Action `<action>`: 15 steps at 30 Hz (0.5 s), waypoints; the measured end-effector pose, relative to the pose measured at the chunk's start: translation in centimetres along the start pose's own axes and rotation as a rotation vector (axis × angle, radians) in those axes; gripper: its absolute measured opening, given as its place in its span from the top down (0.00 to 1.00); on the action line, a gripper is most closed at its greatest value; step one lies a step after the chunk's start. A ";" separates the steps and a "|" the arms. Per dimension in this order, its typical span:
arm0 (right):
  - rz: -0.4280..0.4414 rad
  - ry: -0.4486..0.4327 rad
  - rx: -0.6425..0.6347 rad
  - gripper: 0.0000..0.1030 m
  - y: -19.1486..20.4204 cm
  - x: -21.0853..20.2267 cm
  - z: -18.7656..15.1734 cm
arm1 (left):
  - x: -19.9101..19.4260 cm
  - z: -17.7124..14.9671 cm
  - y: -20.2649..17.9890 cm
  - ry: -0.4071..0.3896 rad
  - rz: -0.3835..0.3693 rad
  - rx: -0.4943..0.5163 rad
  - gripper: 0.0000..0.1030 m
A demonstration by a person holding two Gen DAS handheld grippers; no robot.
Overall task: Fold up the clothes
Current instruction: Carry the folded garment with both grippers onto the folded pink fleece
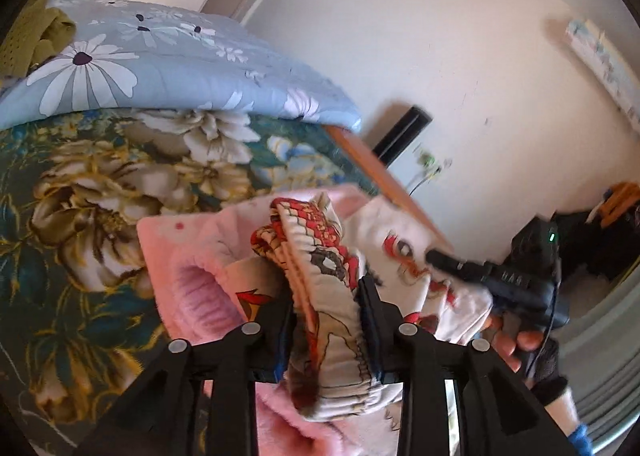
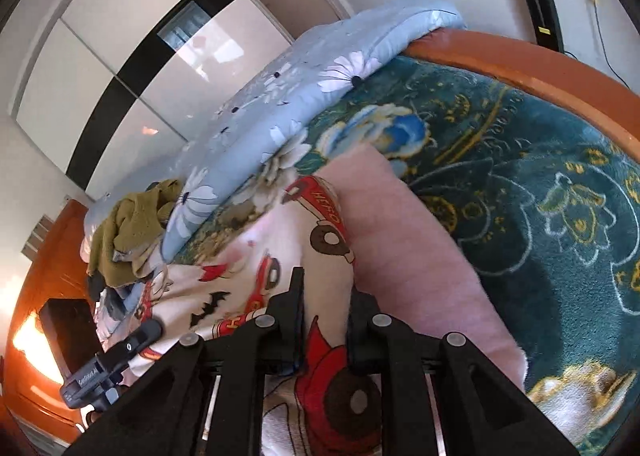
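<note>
A child's garment [image 1: 320, 256] of white cloth printed with red cartoon cars, lined in pink fleece, is held just above the bed. My left gripper [image 1: 326, 316] is shut on its bunched, elasticated edge, which stands up between the fingers. In the right wrist view the same garment [image 2: 320, 224] spreads over the blanket with its pink lining [image 2: 404, 240] turned out on the right. There my right gripper [image 2: 326, 308] is shut on a fold of the printed cloth. The right gripper [image 1: 460, 268] also shows at the garment's far corner, and the left gripper [image 2: 132, 344] at lower left.
A teal floral blanket [image 2: 540, 176] covers the bed, with a folded blue daisy quilt [image 1: 160, 68] on it. Olive green clothes [image 2: 132, 228] lie heaped by the quilt. An orange wooden bed frame [image 2: 520, 64] rims the mattress. Glossy wardrobe doors [image 2: 120, 56] stand behind.
</note>
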State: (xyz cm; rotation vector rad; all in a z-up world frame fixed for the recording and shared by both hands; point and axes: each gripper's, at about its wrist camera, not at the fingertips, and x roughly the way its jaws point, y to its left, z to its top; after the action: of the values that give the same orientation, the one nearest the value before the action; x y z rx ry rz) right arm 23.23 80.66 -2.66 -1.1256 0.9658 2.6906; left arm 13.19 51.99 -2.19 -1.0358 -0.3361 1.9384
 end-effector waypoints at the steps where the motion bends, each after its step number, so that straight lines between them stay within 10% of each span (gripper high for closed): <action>1: -0.008 -0.003 0.001 0.69 -0.2 -0.1 -0.1 | 0.1 -0.2 0.1 -0.001 0.003 0.006 0.67; 4: -0.035 -0.015 0.001 0.47 -0.7 -0.6 -0.2 | -0.9 -0.4 0.7 0.006 -0.014 -0.014 0.65; 7: -0.103 -0.062 -0.004 0.46 -0.6 -2.8 0.1 | -3.4 -0.2 1.4 -0.018 0.010 -0.040 0.49; 15: -0.122 -0.059 -0.250 0.46 6.8 -3.7 -1.5 | -4.4 1.9 -3.6 -0.041 0.049 0.146 0.47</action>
State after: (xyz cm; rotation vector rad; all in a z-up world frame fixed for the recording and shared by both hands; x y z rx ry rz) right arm 24.85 74.95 2.55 -1.0962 0.5437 2.7816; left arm 14.94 50.82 3.42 -0.9183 -0.1900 1.9983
